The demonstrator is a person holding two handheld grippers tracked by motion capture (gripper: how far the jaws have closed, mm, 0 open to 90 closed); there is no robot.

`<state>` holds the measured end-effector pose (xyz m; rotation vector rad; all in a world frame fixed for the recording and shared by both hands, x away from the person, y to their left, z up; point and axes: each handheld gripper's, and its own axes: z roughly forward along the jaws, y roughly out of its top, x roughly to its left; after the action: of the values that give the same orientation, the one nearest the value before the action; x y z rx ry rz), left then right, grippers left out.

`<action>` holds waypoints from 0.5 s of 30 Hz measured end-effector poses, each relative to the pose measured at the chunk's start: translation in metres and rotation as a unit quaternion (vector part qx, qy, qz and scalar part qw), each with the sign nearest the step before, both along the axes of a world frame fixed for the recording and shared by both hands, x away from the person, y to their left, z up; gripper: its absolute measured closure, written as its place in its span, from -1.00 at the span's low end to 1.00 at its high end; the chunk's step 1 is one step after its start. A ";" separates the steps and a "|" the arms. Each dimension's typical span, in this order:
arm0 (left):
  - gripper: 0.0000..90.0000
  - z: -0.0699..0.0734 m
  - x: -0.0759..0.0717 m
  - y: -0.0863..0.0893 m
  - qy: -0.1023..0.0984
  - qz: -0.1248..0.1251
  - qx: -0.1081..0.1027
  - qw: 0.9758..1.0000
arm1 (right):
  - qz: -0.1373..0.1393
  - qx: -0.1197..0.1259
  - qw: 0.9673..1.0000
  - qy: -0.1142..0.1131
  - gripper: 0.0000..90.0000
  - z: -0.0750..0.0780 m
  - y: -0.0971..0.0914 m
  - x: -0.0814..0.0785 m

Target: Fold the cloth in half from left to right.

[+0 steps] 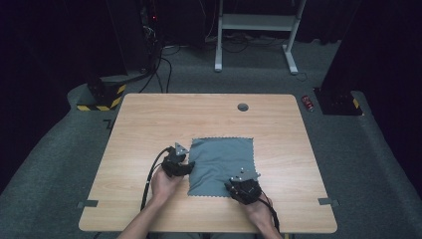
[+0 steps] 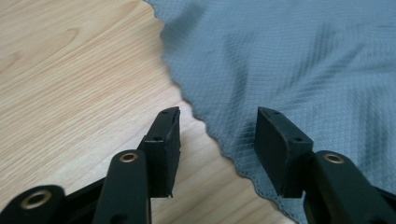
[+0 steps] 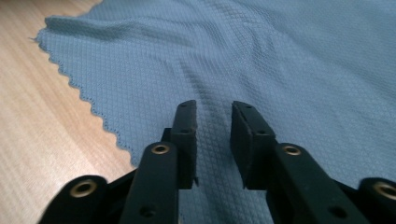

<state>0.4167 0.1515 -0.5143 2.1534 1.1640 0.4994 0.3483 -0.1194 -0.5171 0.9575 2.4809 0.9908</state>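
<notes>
Grey cloth [image 1: 220,165] unmarked, floor can's [image 1: 308,103] label seemingly unreadable

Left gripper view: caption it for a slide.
Open left claw straddling the grey cloth's scalloped edge on the wooden table.

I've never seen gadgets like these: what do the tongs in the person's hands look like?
Both are black. The left tongs and right tongs each carry a grey three-cornered plate and trail a black cable. Close up, each has two blocky black pads on arms with brass-ringed holes. Forearms are bare.
</notes>
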 end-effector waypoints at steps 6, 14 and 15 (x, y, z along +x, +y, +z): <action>0.11 0.001 0.001 0.005 0.006 0.012 -0.003 1.000 | 0.002 -0.001 1.000 -0.001 0.55 0.000 -0.002 -0.003; 0.08 0.013 0.005 0.017 0.010 0.025 -0.036 0.999 | 0.010 0.020 1.000 -0.009 0.57 0.005 0.008 -0.007; 0.08 0.016 0.007 0.019 0.007 0.027 -0.045 0.999 | 0.012 0.023 1.000 -0.010 0.58 0.005 0.011 -0.008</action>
<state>0.4232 0.1702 -0.4983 2.0573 1.2327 0.4475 0.3407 -0.1081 -0.5117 0.9304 2.4691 1.0642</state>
